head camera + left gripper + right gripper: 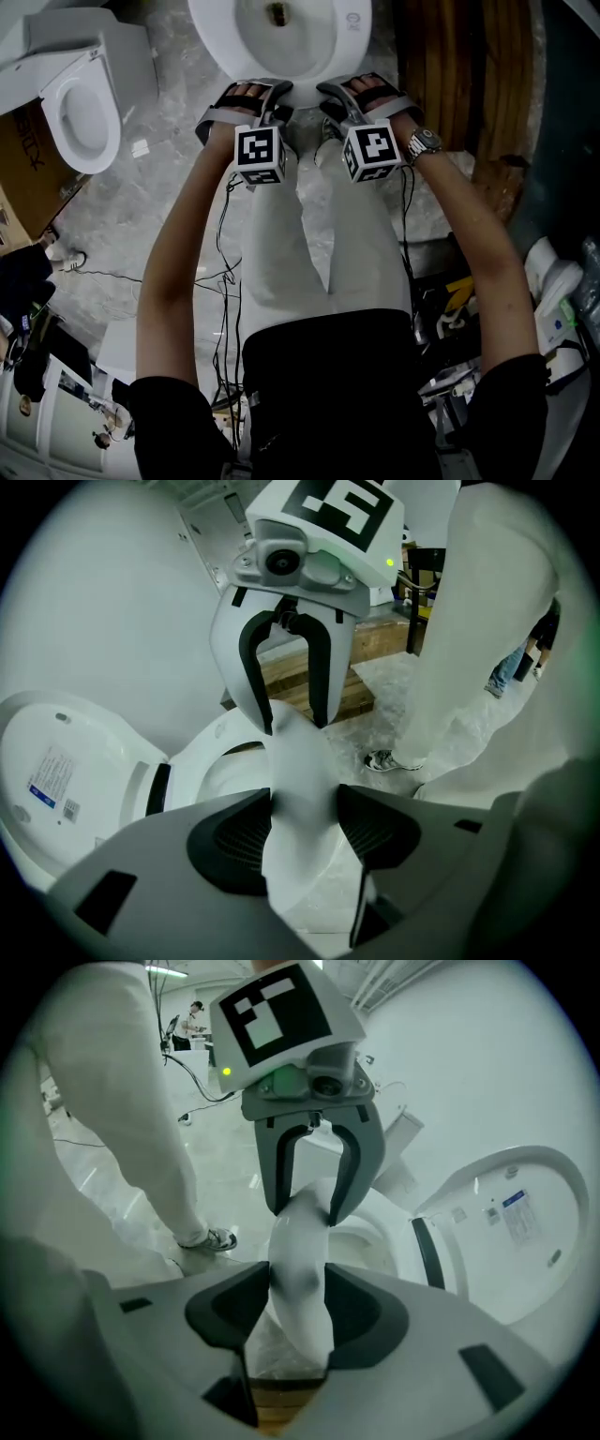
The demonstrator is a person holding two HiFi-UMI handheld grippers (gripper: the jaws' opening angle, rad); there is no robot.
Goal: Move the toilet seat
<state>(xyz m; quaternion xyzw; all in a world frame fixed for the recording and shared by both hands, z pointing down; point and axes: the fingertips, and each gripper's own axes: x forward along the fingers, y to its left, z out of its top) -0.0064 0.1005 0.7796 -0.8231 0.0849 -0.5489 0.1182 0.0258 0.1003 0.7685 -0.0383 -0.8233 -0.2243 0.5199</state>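
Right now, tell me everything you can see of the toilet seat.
The toilet seat is white, glossy and plastic-looking; only its curved front band shows clearly. Both tools clamp that band side by side: the left tool and the right tool each press their pads on it. It lies over the bowl, with the lid standing open behind. Whether it rests on the rim I cannot tell.

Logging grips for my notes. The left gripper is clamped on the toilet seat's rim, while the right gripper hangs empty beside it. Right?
Not quite. The right gripper isn't empty: the right gripper view shows it clamped on the toilet seat rim too. The left gripper grips it as stated.
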